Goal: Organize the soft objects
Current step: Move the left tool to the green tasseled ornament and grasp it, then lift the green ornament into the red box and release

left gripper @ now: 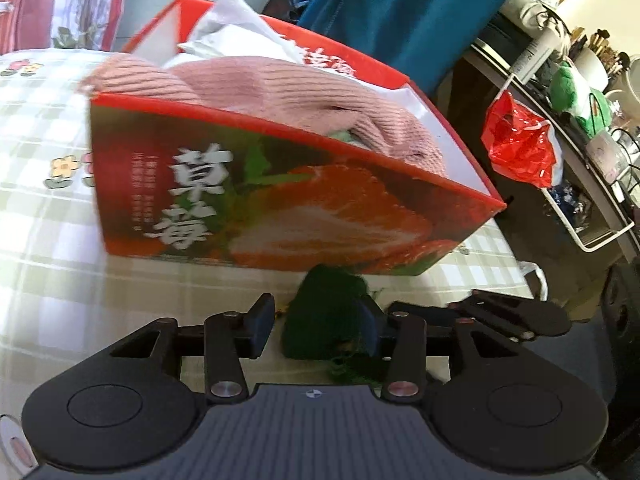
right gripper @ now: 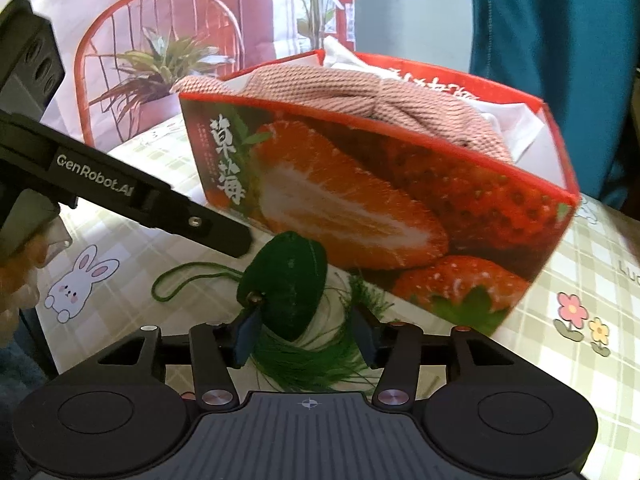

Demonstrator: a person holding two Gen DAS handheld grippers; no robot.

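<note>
A dark green soft pouch (right gripper: pixel 284 284) with a loop cord and a green tassel (right gripper: pixel 312 360) lies on the checked tablecloth in front of a red strawberry box (right gripper: pixel 360 208). A pink knitted piece (left gripper: pixel 260 84) and white cloth (left gripper: pixel 236 28) fill the box. My left gripper (left gripper: pixel 316 312) is open around the pouch (left gripper: pixel 320 312), which touches the right pad while a gap shows at the left pad. My right gripper (right gripper: pixel 304 320) is open too, its jaws astride the pouch's lower end and the tassel. One finger of the left gripper (right gripper: pixel 224 232) reaches the pouch's top.
The checked tablecloth (right gripper: pixel 580 280) bears rabbit and flower prints. A person in a teal garment (left gripper: pixel 400 8) stands behind the box. To the right, a shelf (left gripper: pixel 580 128) holds a red plastic bag (left gripper: pixel 516 140) and clutter. A red wire chair (right gripper: pixel 160 40) and a plant stand behind.
</note>
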